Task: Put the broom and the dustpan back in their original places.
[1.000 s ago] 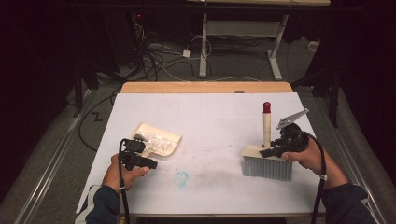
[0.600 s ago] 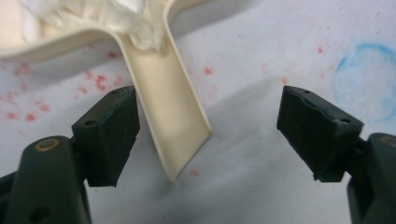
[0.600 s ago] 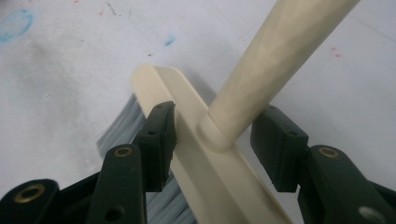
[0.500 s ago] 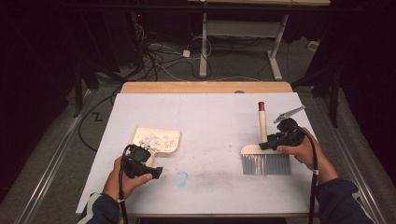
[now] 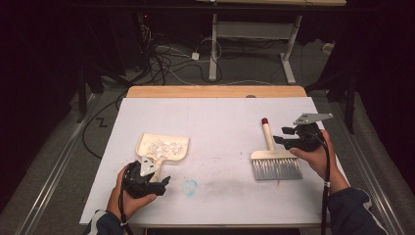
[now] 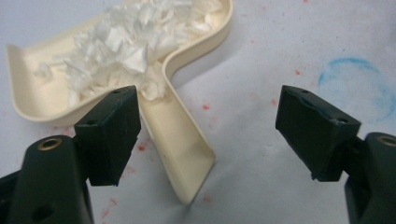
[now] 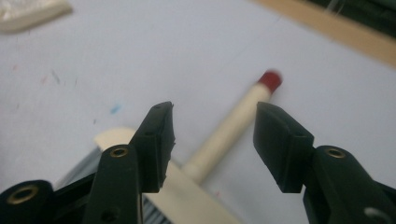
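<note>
Changes: since 1 second ago the brush (image 5: 272,156) has gone from standing on its bristles in the right gripper (image 5: 281,136) to lying flat on the table; the left gripper (image 5: 164,184) has slid back toward the near edge, away from the dustpan (image 5: 164,147).
Right jaws: they have just been opening and now stand apart, with nothing pressed between them; in the right gripper view the brush handle (image 7: 231,135) lies on the sheet beyond the gap between the 2 pads (image 7: 156,140), not touched by them.
Left jaws: wide open, holding nothing; in the left gripper view the dustpan handle (image 6: 180,149) lies below the gap, just beside the left pad, with no pad closed on it.
Brush: flat on the right half of the table, grey bristles (image 5: 275,169) toward the person, cream handle pointing away, red tip (image 5: 265,121) at the far end.
Dustpan: cream, on the left half of the table, handle toward the person, well apart from the brush.
Dustpan load: a heap of white paper shreds (image 6: 126,46) in the pan.
Right hand: on the gripper just right of the brush handle, grey 3-cornered plate (image 5: 313,118) on top.
Left hand: around its gripper, near the front edge.
Table: white sheet (image 5: 215,122) with a faint blue ring (image 5: 190,185) and small red specks between the 2 grippers.
</note>
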